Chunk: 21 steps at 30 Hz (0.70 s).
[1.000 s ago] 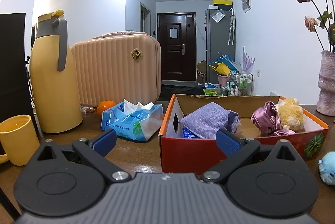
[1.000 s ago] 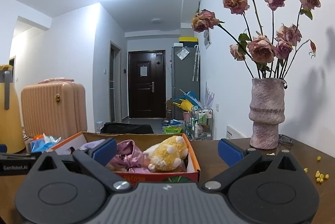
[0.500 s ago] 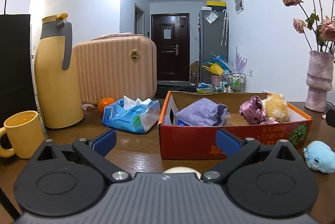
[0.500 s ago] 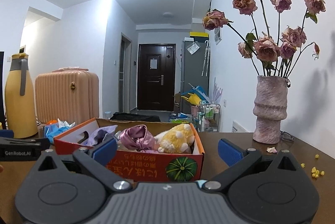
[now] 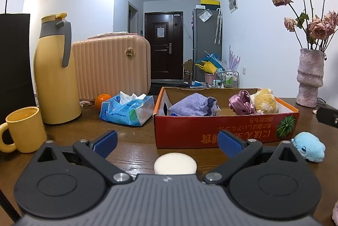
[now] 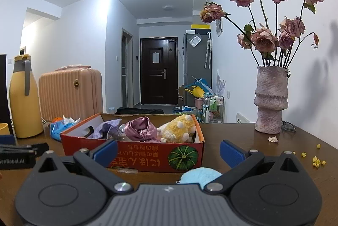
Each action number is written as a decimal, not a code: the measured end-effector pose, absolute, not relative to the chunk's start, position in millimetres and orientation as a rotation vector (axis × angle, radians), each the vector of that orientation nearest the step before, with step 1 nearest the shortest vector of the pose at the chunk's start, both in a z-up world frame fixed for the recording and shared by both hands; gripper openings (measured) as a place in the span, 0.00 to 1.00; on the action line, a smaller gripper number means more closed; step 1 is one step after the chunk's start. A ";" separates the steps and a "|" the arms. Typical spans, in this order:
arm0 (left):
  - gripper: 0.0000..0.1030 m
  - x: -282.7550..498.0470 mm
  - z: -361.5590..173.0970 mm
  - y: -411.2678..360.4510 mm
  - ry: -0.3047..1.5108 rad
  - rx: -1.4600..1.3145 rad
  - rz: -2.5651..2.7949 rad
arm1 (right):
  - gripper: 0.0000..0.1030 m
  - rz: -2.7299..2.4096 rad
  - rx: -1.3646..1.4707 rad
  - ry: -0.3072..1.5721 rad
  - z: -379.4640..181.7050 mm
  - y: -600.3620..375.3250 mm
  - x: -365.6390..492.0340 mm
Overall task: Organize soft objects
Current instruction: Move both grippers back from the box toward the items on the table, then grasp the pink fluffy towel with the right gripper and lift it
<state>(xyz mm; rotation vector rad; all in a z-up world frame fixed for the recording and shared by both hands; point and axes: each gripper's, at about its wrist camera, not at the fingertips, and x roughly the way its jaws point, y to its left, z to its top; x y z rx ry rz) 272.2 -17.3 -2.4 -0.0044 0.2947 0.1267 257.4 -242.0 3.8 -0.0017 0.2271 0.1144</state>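
Observation:
A red cardboard box (image 5: 211, 131) (image 6: 147, 152) on the wooden table holds a purple knit cloth (image 5: 193, 107), a pink satin scrunchie (image 5: 241, 102) (image 6: 140, 128) and a yellow plush (image 5: 265, 101) (image 6: 179, 127). A white round sponge (image 5: 175, 165) lies on the table between and below the fingers of my open left gripper (image 5: 168, 142). A light blue plush (image 5: 309, 146) (image 6: 200, 176) sits at the box's front right corner, low between the fingers of my open right gripper (image 6: 169, 150). Neither gripper holds anything.
Left of the box are a blue tissue pack (image 5: 127, 108), an orange (image 5: 102, 100), a yellow thermos (image 5: 56, 69), a yellow mug (image 5: 24, 130) and a pink case (image 5: 111, 66). A vase of dried roses (image 6: 271, 99) stands right; yellow crumbs (image 6: 316, 160) dot the table.
Both grippers have pulled back from the box and dropped lower. The white sponge and the blue plush have come into view between their fingers.

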 end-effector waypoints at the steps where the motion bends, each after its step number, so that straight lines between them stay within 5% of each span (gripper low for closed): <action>1: 1.00 271.5 -2.3 -17.4 0.296 -0.005 0.126 | 1.00 0.111 -0.002 0.224 5.5 -242.3 257.6; 21: 1.00 224.5 -7.9 -21.4 0.368 -0.013 0.046 | 1.00 0.081 -0.010 0.362 17.0 -253.9 203.7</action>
